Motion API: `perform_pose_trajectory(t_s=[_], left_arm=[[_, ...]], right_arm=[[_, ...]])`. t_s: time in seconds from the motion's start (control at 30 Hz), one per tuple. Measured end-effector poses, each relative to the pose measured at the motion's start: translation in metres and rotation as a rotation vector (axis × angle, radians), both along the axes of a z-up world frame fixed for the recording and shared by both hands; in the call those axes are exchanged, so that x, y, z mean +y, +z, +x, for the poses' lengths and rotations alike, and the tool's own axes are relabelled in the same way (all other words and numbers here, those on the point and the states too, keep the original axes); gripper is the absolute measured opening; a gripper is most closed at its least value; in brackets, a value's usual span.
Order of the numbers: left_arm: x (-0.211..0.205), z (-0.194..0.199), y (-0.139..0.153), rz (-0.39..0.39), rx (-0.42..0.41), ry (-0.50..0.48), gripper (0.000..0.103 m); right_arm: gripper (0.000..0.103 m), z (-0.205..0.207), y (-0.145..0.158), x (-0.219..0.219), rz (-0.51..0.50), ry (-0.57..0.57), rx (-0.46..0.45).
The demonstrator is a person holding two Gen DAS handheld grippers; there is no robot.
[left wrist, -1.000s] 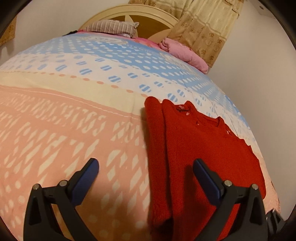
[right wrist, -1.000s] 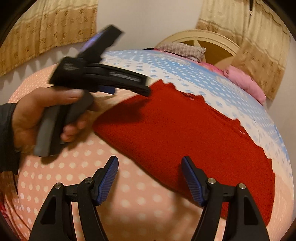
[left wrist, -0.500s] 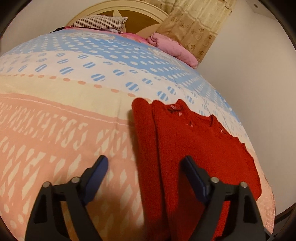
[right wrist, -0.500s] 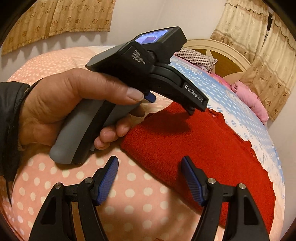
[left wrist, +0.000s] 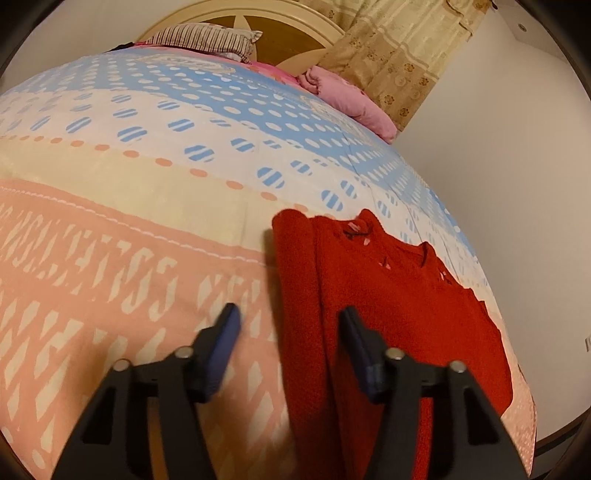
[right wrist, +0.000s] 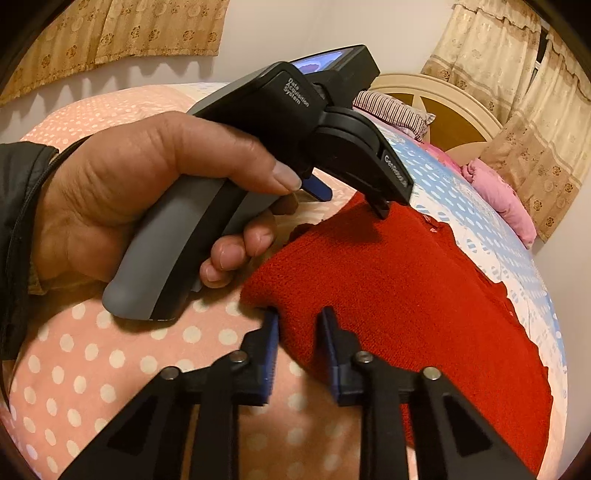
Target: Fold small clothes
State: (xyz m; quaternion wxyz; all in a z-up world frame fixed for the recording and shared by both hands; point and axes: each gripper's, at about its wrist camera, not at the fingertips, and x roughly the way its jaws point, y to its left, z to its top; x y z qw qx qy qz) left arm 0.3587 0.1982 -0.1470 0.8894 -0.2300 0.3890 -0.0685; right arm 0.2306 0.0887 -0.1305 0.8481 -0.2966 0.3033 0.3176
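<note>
A red knit sweater [left wrist: 399, 295] lies flat on the bed, its left sleeve folded in along the body; it also shows in the right wrist view [right wrist: 399, 288]. My left gripper [left wrist: 290, 325] hovers over the sweater's folded left edge, jaws partly closed and astride that edge, nothing pinched. My right gripper [right wrist: 299, 325] has its jaws narrowed around the sweater's near hem edge; cloth sits between the pads, with a gap still showing. The left hand and its gripper body [right wrist: 295, 122] fill the upper left of the right wrist view.
The bedspread [left wrist: 147, 206] is pink, cream and blue with dots. A striped pillow [left wrist: 207, 38] and a pink blanket [left wrist: 351, 99] lie by the headboard [left wrist: 295, 33]. A wall runs close along the bed's right side; curtains [right wrist: 517, 110] hang behind.
Both grippers have narrowed from wide open. The right one has moved forward onto the sweater's near hem. The left one has moved in over the sweater's folded left edge.
</note>
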Motion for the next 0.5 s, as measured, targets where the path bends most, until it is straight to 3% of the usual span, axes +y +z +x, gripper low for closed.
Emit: perform_pose_trajectory(t_s=[0.07, 0.1, 0.27, 0.5], left_arm=[[0.0020, -0.0003, -0.0005, -0.022, -0.007, -0.001, 0.034], [0.0020, 0.0011, -0.0027, -0.048, 0.001, -0.020, 0.013], [-0.0013, 0.0001, -0.0022, -0.063, -0.011, -0.043, 0.014], [0.0081, -0.0006, -0.0049, -0.138, -0.012, -0.029, 0.044]], right_arm=[[0.017, 0.0011, 0.0007, -0.0011, 0.008, -0.002, 0.004], [0.017, 0.0017, 0.0010, -0.0018, 0.011, -0.003, 0.006], [0.017, 0.0041, 0.0007, -0.0030, 0.015, -0.004, 0.012], [0.017, 0.0016, -0.0015, -0.0013, 0.000, -0.007, -0.007]])
